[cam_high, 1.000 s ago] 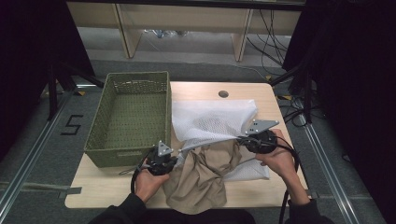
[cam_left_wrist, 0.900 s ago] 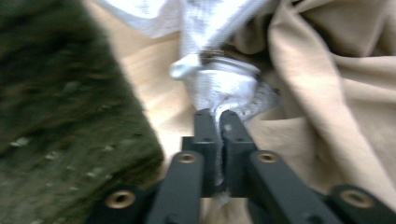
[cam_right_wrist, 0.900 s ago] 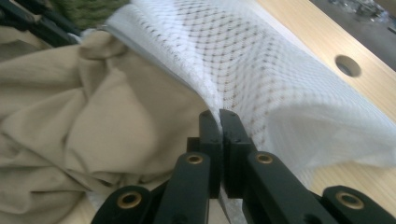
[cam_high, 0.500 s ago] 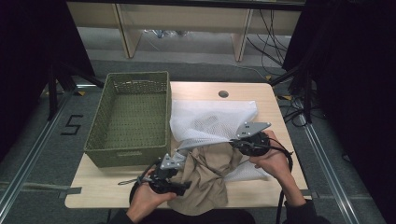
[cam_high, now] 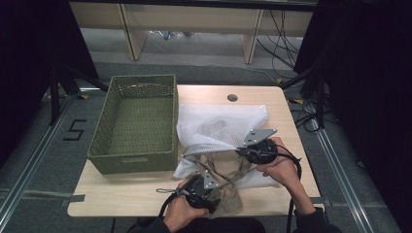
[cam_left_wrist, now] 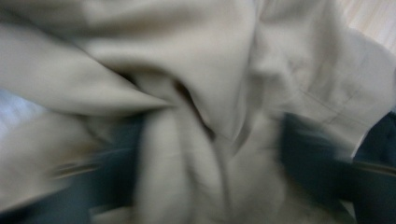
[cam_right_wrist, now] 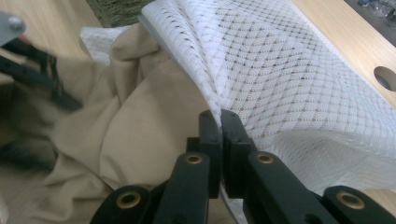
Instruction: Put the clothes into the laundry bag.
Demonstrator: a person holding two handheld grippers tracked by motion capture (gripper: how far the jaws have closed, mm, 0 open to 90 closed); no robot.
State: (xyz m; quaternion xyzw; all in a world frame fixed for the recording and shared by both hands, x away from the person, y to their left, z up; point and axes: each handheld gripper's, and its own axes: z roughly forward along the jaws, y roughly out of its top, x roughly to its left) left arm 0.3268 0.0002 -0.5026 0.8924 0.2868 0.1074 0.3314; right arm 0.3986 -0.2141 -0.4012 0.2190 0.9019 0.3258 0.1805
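I worked in what looked like a lab or recording studio, not a home. My light wooden table [cam_high: 145, 194] stood alone on a grey carpeted floor [cam_high: 43, 179], with black curtains [cam_high: 29, 58] hanging on the left and right sides. Metal rails [cam_high: 29, 165] ran along the floor on either side of the table, and a "5" [cam_high: 75, 130] was marked in black tape on the carpet to the left. At the far side stood bare wooden shelving [cam_high: 131, 29], with loose cables [cam_high: 277, 34] trailing down and across the floor toward the right. The tabletop had a round cable hole [cam_high: 232, 97] near its far edge.
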